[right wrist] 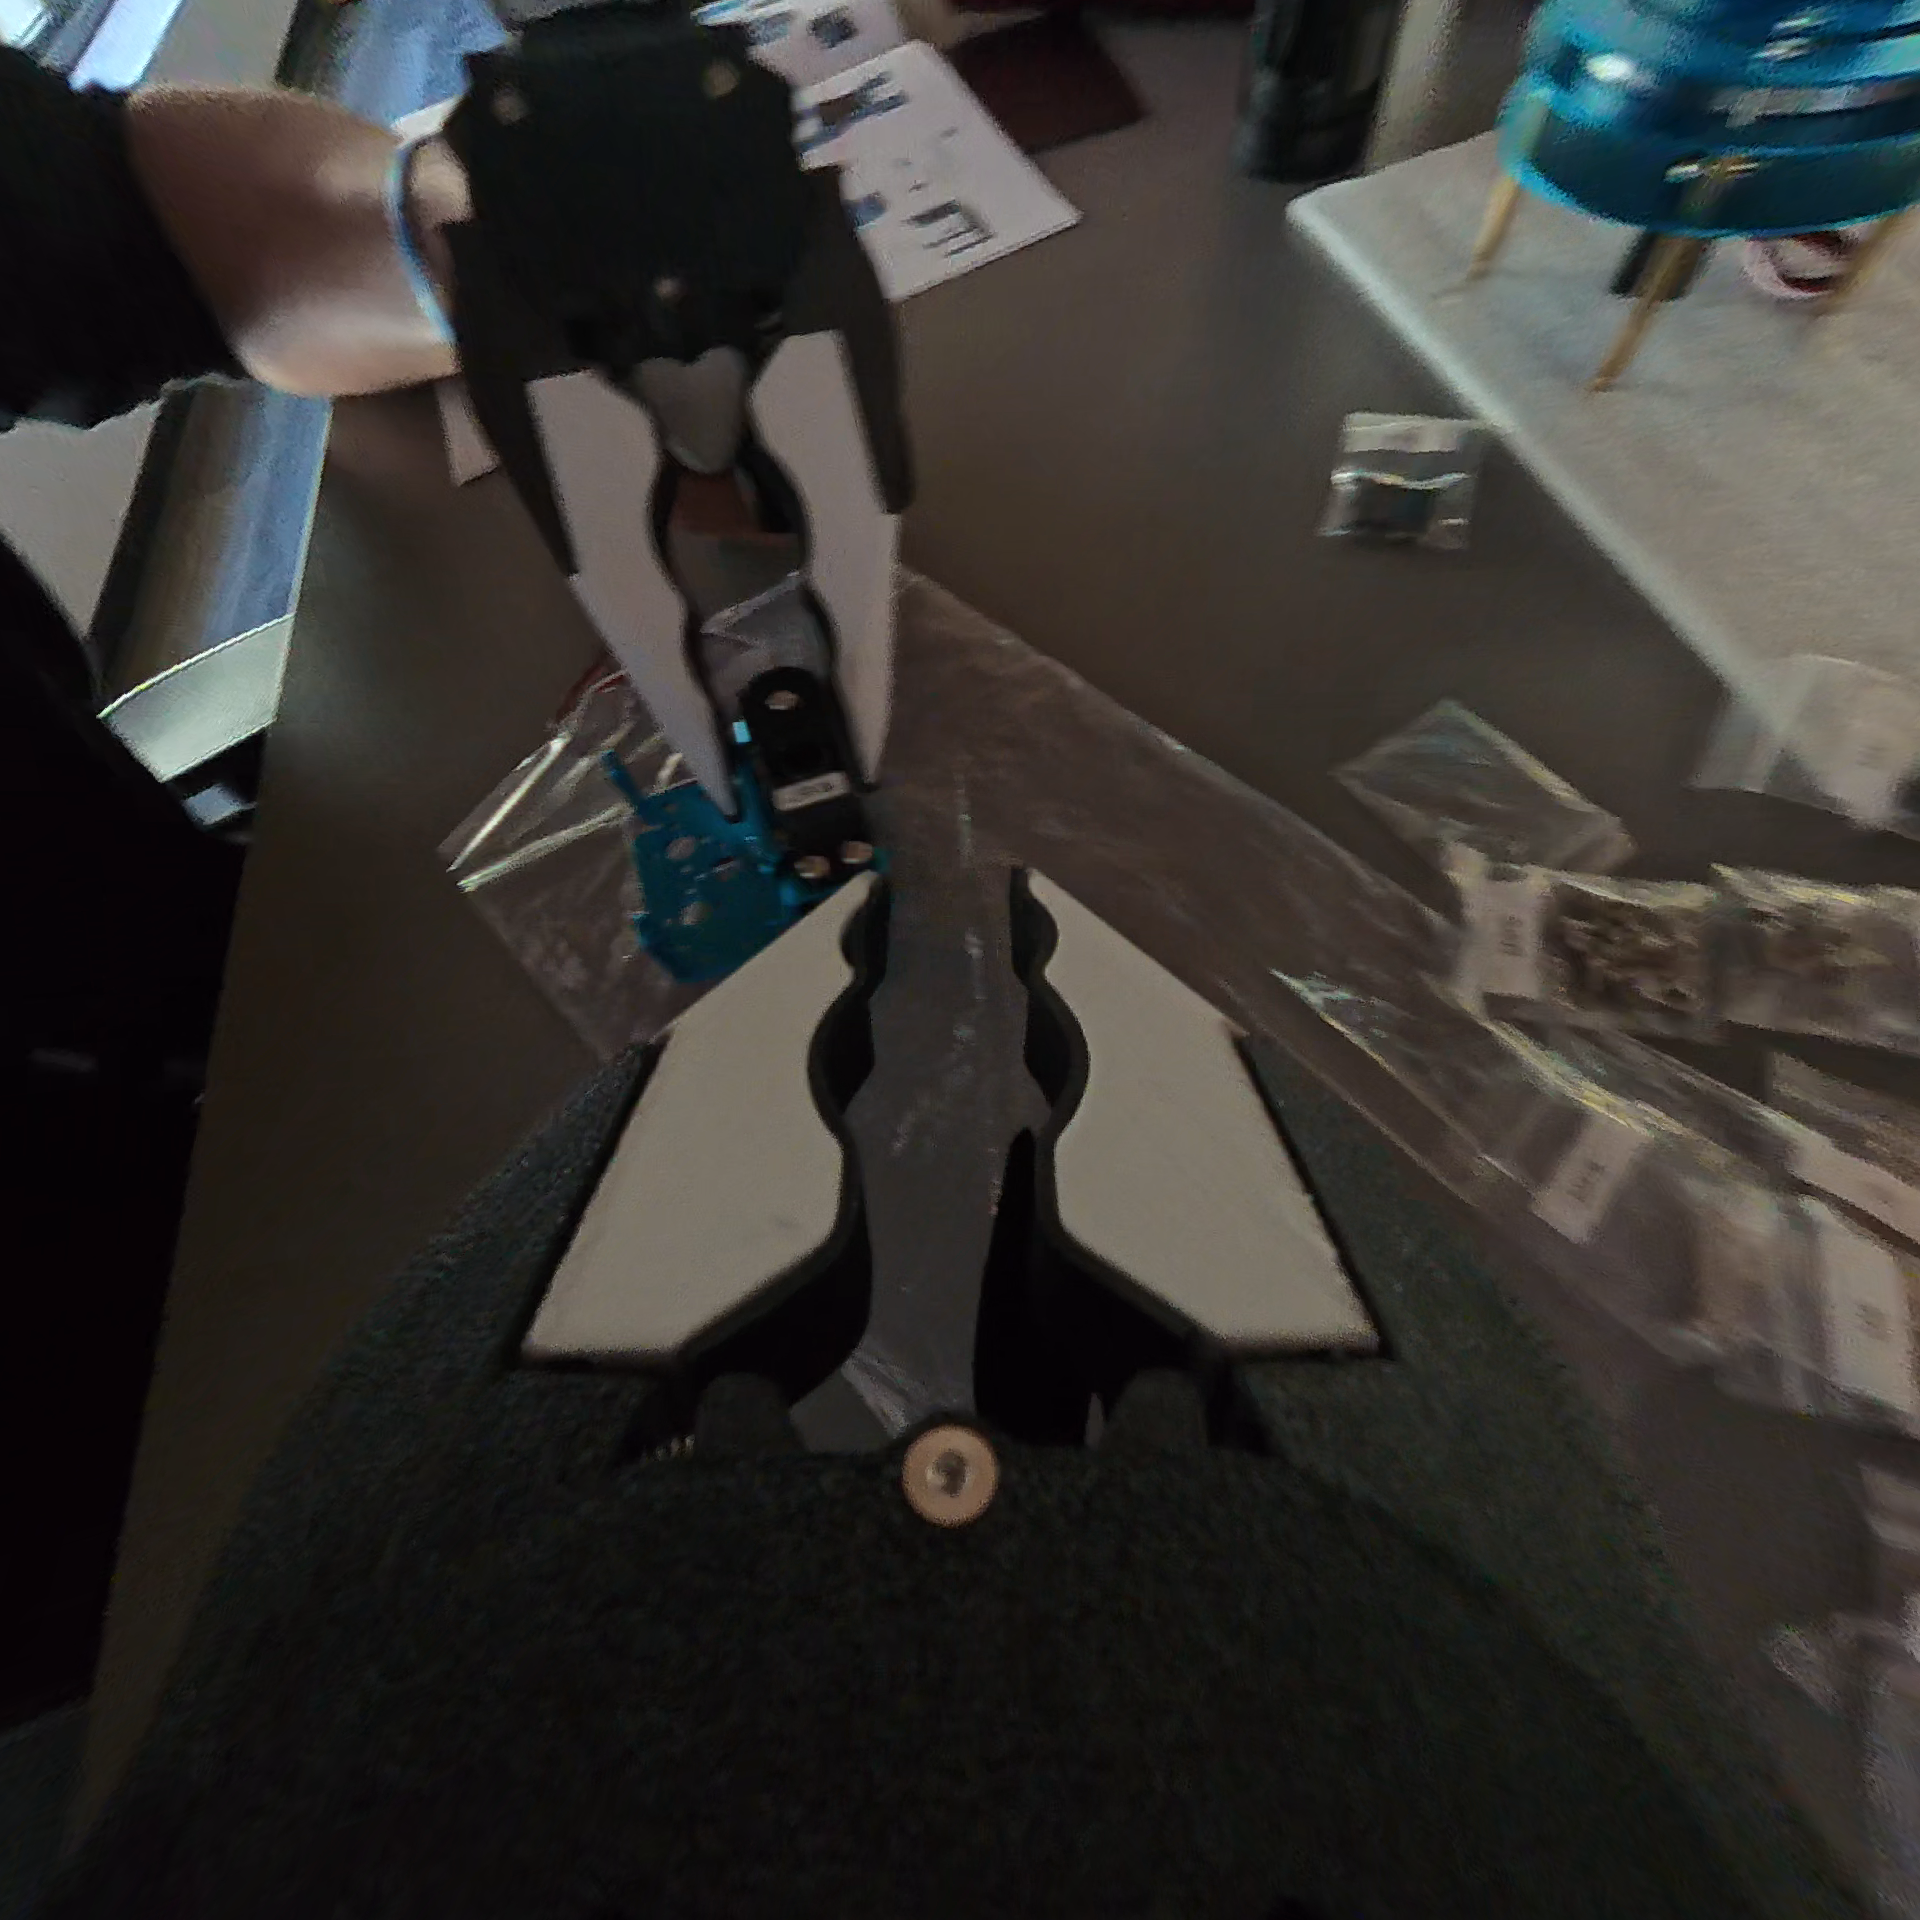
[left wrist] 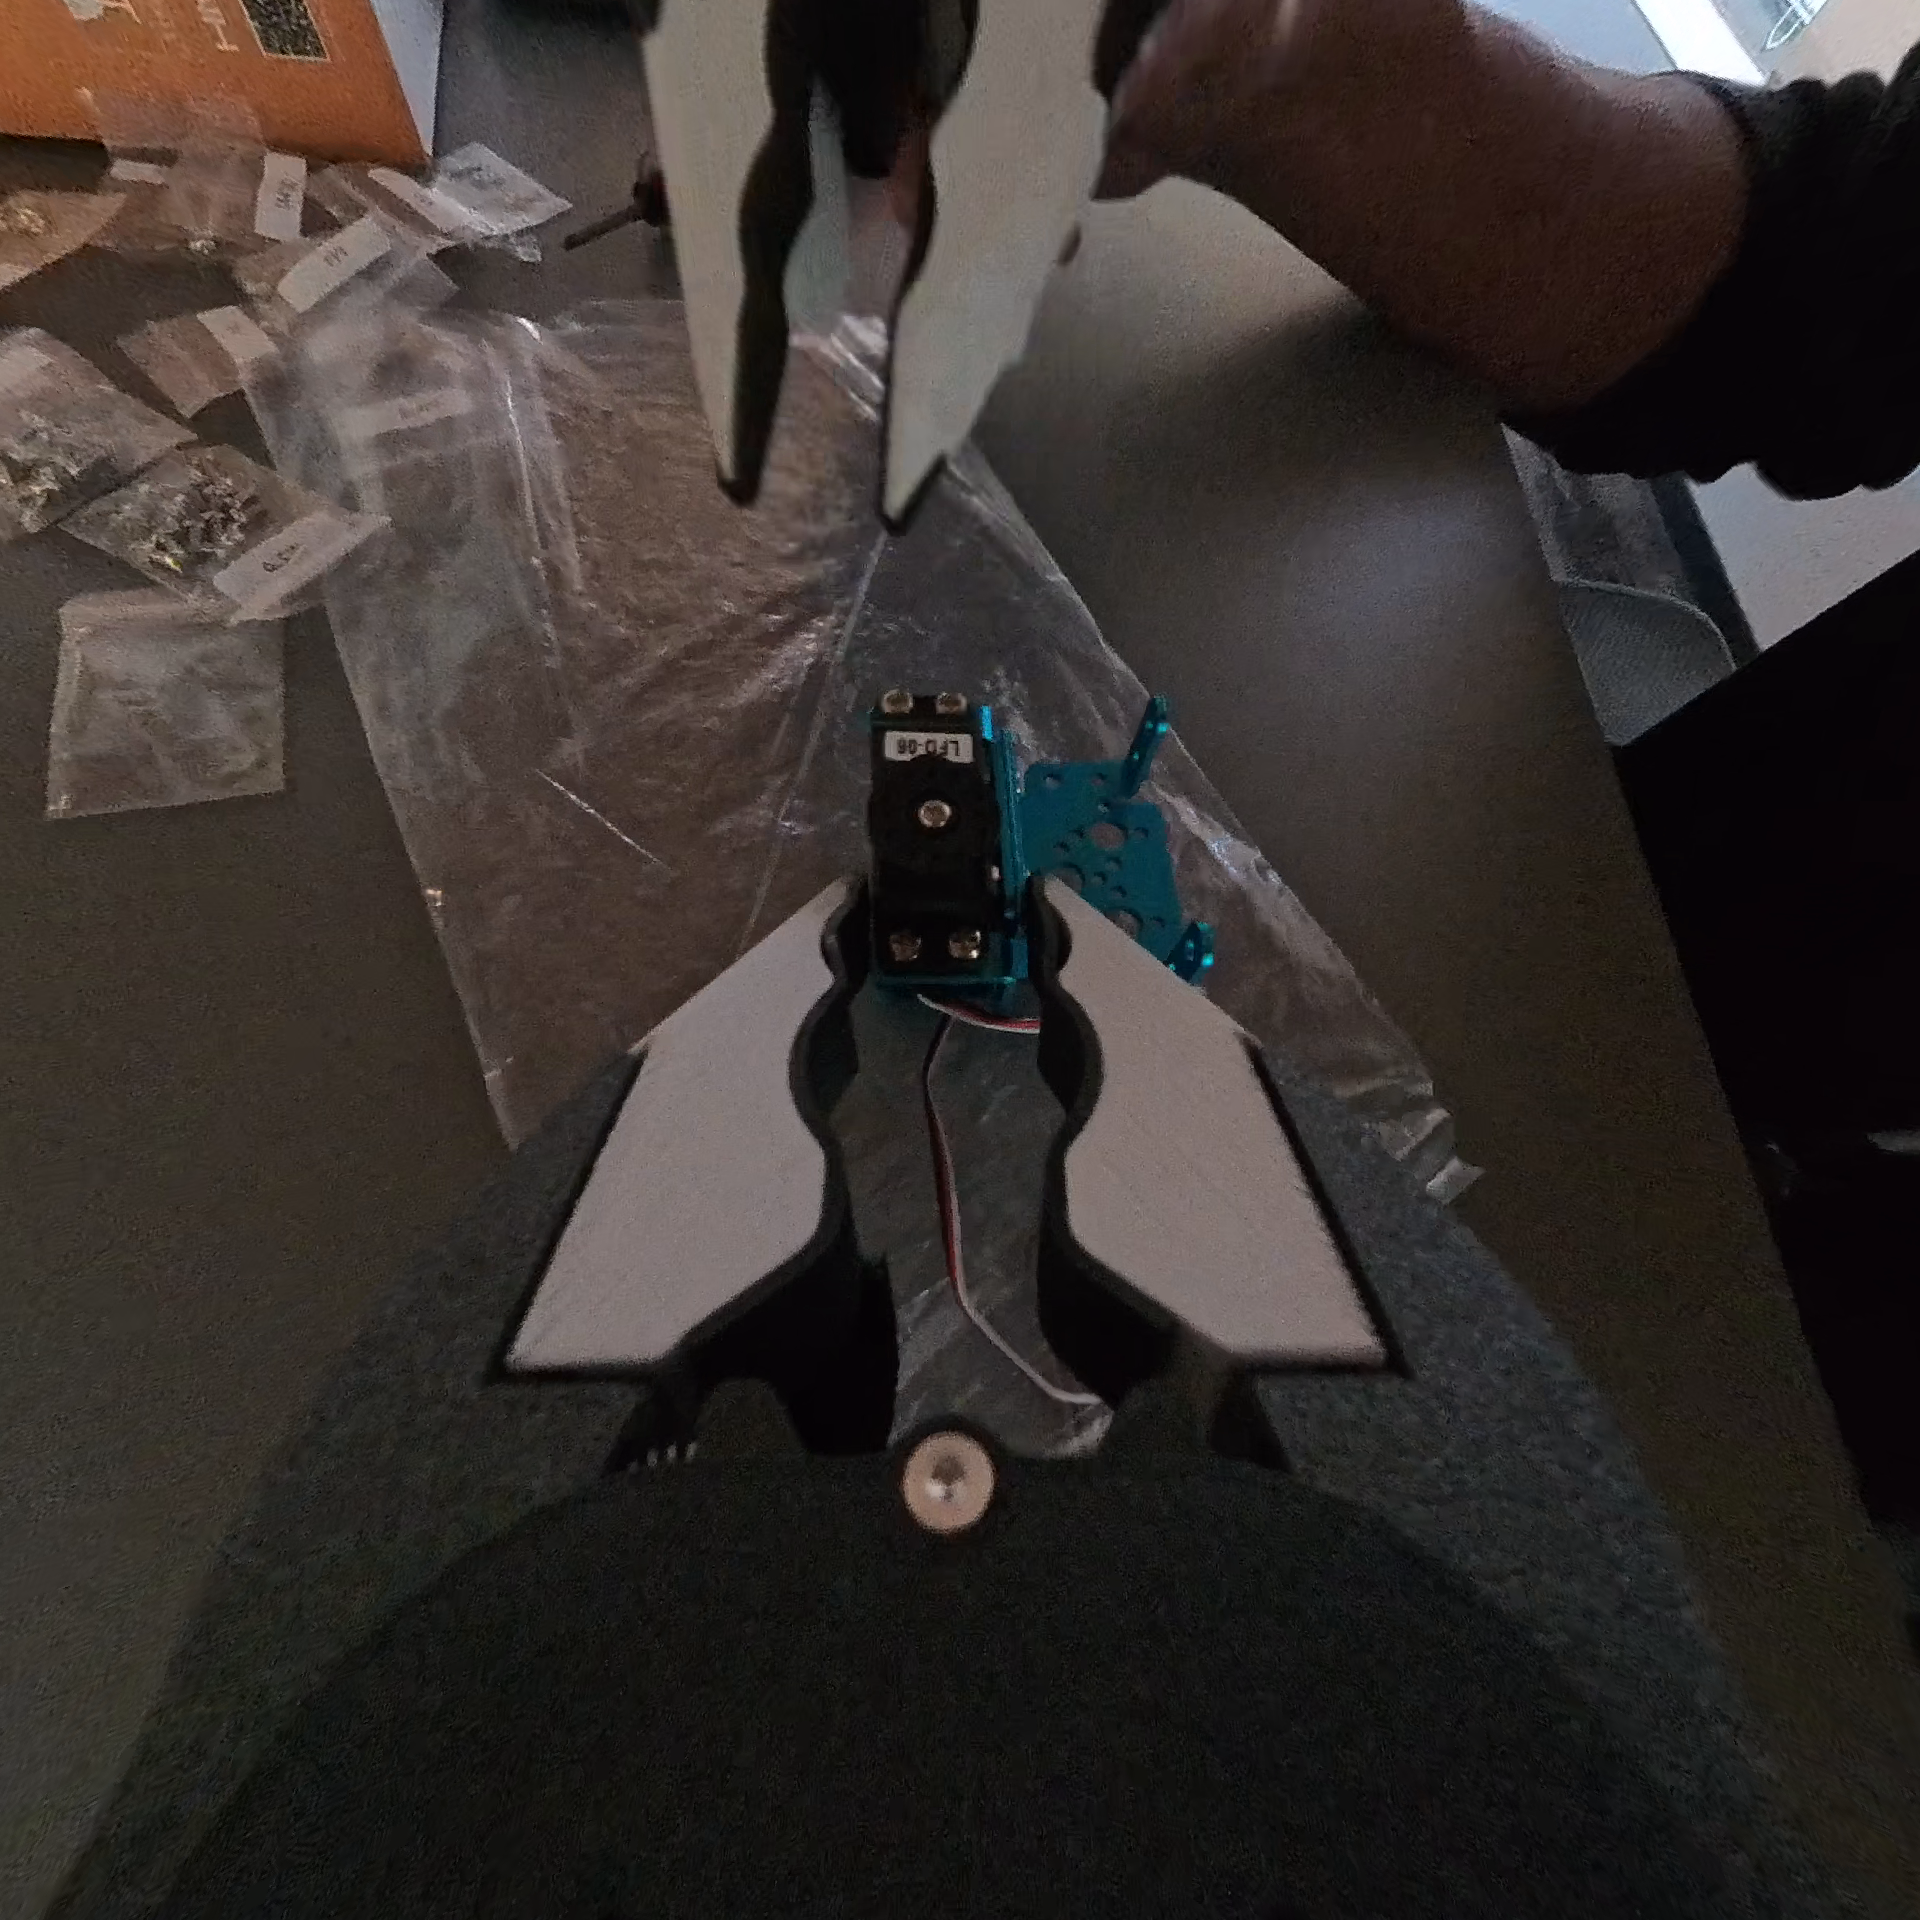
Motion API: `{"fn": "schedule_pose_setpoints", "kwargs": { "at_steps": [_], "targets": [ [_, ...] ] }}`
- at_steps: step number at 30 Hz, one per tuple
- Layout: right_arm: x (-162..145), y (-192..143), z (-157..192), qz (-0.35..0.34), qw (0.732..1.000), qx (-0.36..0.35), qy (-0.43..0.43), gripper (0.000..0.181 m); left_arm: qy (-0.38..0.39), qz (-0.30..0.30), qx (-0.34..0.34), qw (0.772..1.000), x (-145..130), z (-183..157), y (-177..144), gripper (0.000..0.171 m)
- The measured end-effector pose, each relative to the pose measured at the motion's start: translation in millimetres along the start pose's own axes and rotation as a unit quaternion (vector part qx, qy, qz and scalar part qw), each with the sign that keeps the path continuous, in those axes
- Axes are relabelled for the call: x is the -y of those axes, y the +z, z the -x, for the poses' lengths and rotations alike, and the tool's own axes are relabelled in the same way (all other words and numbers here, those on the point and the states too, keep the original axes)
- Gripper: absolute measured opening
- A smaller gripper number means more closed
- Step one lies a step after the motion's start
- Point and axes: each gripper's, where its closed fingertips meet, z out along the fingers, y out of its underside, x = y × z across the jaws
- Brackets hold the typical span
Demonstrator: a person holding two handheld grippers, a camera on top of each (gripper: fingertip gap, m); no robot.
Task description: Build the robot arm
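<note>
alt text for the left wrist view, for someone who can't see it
The left tool is shut on a black servo in a blue metal bracket, above a clear plastic bag on a dark table. The right tool, held by a hand, points down just beyond it, jaws slightly apart and empty. Small bags of hardware lie left.

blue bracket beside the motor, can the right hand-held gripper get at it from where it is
Probably yes. The right hand-held gripper is open with nothing in it, and the blue bracket lies just ahead to one side. The left hand-held gripper, shut on the motor, crowds one edge.
</note>
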Motion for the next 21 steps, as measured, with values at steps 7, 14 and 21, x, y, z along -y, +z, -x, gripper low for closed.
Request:
{"fn": "schedule_pose_setpoints", "kwargs": {
  "at_steps": [7,14,21],
  "targets": [
    [-1,-18,-53,-0.013,0.988,-0.152,-0.006,0.015,0.038,-0.038,0.013,0.998,12,0,-15,0.044],
    [2,-17,-37,-0.021,0.995,-0.093,0.022,0.021,0.029,-0.127,0.058,0.990,44,22,-60,0.044],
    [3,-31,-51,-0.033,0.990,-0.139,0.014,0.025,0.040,-0.126,0.092,0.987,34,35,-53,0.037]
  ]
}}
